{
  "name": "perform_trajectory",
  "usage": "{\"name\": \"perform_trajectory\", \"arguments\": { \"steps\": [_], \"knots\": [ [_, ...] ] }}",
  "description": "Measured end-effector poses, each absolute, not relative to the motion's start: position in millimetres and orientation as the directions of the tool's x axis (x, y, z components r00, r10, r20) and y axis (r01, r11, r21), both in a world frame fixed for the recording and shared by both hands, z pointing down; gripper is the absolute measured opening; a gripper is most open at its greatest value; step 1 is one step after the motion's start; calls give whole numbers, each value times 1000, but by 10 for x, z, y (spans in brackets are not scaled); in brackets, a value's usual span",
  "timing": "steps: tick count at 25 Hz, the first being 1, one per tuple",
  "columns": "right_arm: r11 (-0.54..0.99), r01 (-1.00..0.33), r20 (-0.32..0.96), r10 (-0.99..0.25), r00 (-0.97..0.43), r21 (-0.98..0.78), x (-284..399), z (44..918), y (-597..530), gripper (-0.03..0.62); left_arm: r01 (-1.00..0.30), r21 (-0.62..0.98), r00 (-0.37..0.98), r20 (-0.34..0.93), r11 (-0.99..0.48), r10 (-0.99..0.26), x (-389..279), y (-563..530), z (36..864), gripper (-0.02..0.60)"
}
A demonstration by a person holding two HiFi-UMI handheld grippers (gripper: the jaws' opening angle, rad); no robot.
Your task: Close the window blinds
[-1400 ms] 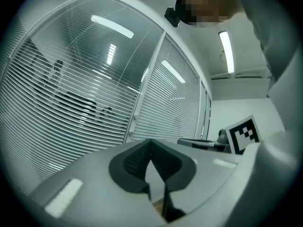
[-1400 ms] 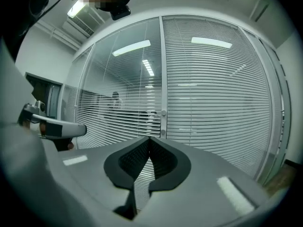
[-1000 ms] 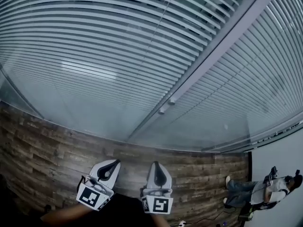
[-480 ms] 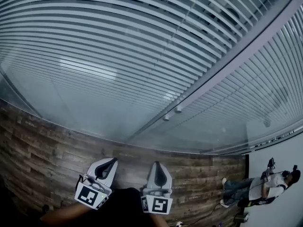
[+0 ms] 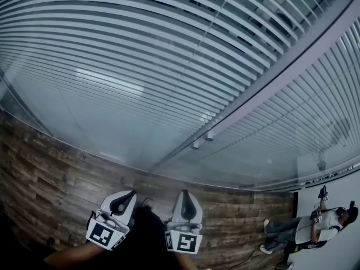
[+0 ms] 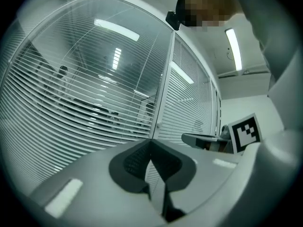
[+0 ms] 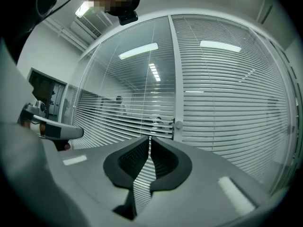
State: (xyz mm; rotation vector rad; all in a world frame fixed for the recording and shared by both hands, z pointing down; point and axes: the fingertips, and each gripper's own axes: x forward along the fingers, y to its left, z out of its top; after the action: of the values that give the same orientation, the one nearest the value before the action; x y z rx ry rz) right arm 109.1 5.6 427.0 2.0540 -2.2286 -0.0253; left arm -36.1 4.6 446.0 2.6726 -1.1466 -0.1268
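Note:
White slatted blinds (image 5: pixel 140 49) hang behind glass panes and fill most of the head view, split by a pale upright frame post (image 5: pixel 270 89) that carries two small round knobs (image 5: pixel 209 136). The slats stand part open, with figures showing dimly through them (image 7: pixel 118 103). My left gripper (image 5: pixel 125 194) and right gripper (image 5: pixel 187 193) point level at the panes, side by side and well short of them. The left gripper (image 6: pixel 151 143) is shut and empty. The right gripper (image 7: pixel 150 138) shows only a hairline slit; its jaws have just been opening, with nothing between them.
A wood-plank floor (image 5: pixel 56 167) runs along the foot of the glass. A person (image 5: pixel 315 229) stands at the far right by a white wall (image 5: pixel 337 190). From the left gripper view the right gripper's marker cube (image 6: pixel 246 131) shows close alongside.
Both grippers have shifted a little toward the lower left of the head view, and the two knobs on the post sit slightly further right. Nothing has been gripped.

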Motion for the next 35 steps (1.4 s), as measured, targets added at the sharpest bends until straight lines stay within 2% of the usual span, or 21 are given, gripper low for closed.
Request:
{"name": "perform_trajectory", "arguments": {
  "steps": [7, 13, 17, 26, 35],
  "knots": [
    [91, -989, 54, -995, -86, 112, 1328, 4233, -319, 23, -742, 206, 651, -7, -638, -759, -316, -95, 4369, 0],
    [58, -987, 34, -998, -53, 147, 1507, 4158, -698, 76, -769, 177, 621, -19, -614, -783, -287, -242, 4371, 0],
    [59, -992, 25, -998, -57, 110, 1589, 4120, -887, 84, -779, 149, 612, -32, -609, -790, -234, -296, 4361, 0],
    [100, -972, 20, -995, -98, 212, 1571, 4063, -1203, 115, -799, 162, 581, -40, -579, -813, -144, -421, 4369, 0],
    [115, -972, 33, -993, -111, 206, 1554, 4132, -1371, 132, -810, 88, 576, -61, -579, -815, -55, -474, 4355, 0]
  ]
}}
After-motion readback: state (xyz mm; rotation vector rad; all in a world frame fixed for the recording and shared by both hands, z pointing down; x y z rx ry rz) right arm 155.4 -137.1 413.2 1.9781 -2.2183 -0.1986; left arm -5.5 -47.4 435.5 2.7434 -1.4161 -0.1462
